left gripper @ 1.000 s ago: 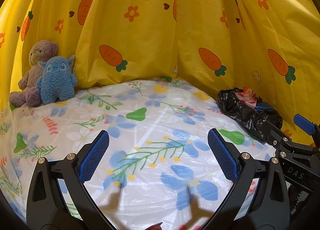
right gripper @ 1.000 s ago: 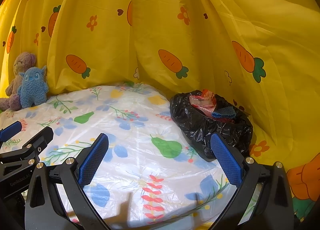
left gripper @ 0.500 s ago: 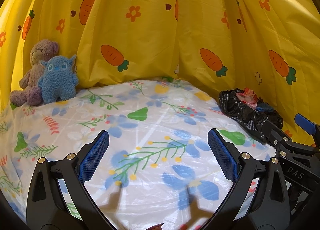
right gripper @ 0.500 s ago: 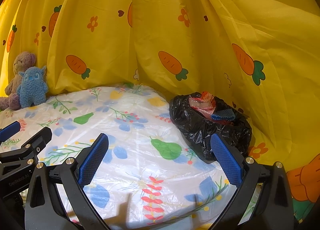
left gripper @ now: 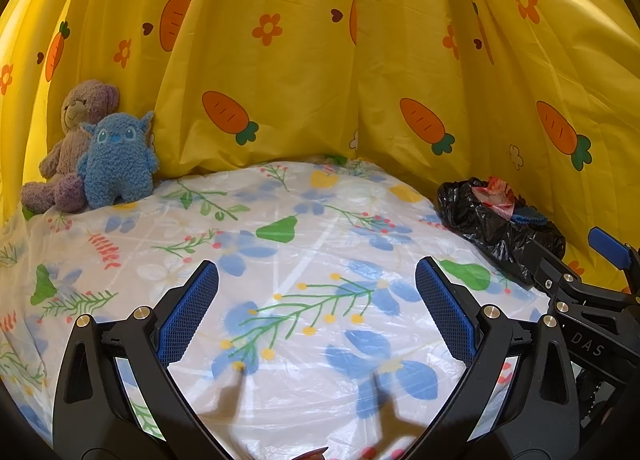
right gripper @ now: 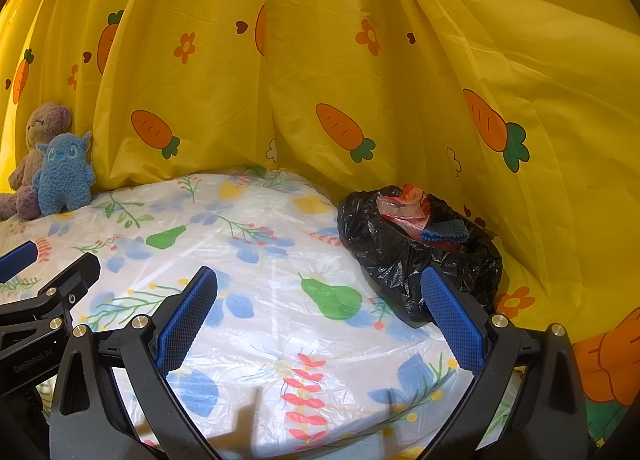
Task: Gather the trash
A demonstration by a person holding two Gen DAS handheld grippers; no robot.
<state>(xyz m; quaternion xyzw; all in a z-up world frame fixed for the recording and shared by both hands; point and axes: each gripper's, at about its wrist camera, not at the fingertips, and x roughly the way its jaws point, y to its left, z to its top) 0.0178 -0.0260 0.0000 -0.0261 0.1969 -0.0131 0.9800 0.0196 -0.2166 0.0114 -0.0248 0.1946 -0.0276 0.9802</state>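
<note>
Beyond right fingers: trash bag.

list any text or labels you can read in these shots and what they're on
"DAS": on the black body of the right tool, seen in the left wrist view; more letters may be hidden.
"GenRobot.AI": faint, on the black body of the left tool, seen in the right wrist view.
No readable text on the black trash bag, its wrappers, or elsewhere.
</note>
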